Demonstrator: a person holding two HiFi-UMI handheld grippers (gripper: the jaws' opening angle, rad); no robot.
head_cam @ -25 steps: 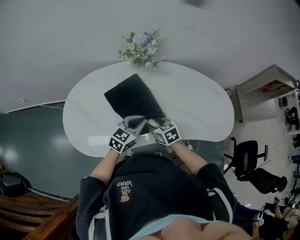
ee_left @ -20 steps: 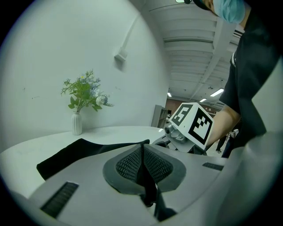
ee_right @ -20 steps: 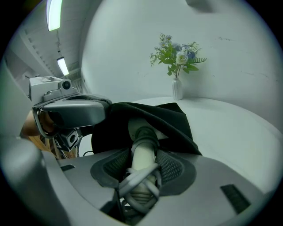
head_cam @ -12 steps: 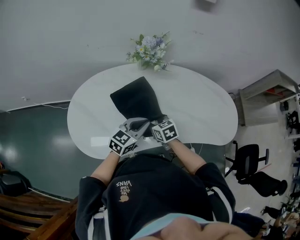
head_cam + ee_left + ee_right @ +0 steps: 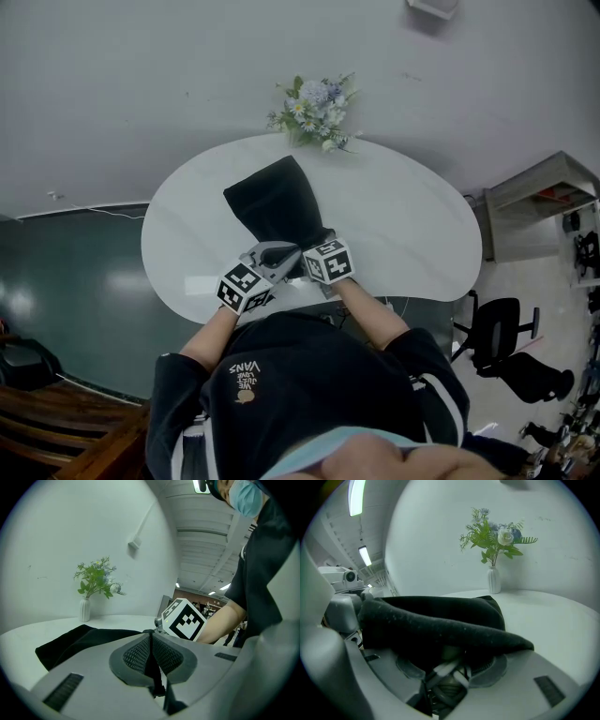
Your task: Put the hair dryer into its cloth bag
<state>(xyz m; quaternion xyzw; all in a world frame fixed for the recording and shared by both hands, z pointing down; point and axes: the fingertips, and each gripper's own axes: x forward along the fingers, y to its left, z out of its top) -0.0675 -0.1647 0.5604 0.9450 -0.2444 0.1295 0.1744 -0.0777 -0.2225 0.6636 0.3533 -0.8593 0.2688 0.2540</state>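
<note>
Tension matters most in this step, which I judge to be drawing the mouth of the cloth bag (image 5: 277, 202) closed. Both pulls should run level and opposite, and slowly enough that the bag does not slide off the near edge of the tabletop (image 5: 403, 216).

Left tongs (image 5: 151, 639) are pressed together on a thin black strand, likely the drawstring or a fold of the hem. Right tongs (image 5: 454, 663) are nearly together too, pinching the bag's hem, which drapes over them, with a pale cord-like strand in the nip. Both sit side by side at the bag's near end.

The bag is black, matte and faintly linty. It lies on the tabletop and bulges. The hair dryer shows in no view, so it is probably inside already.
</note>
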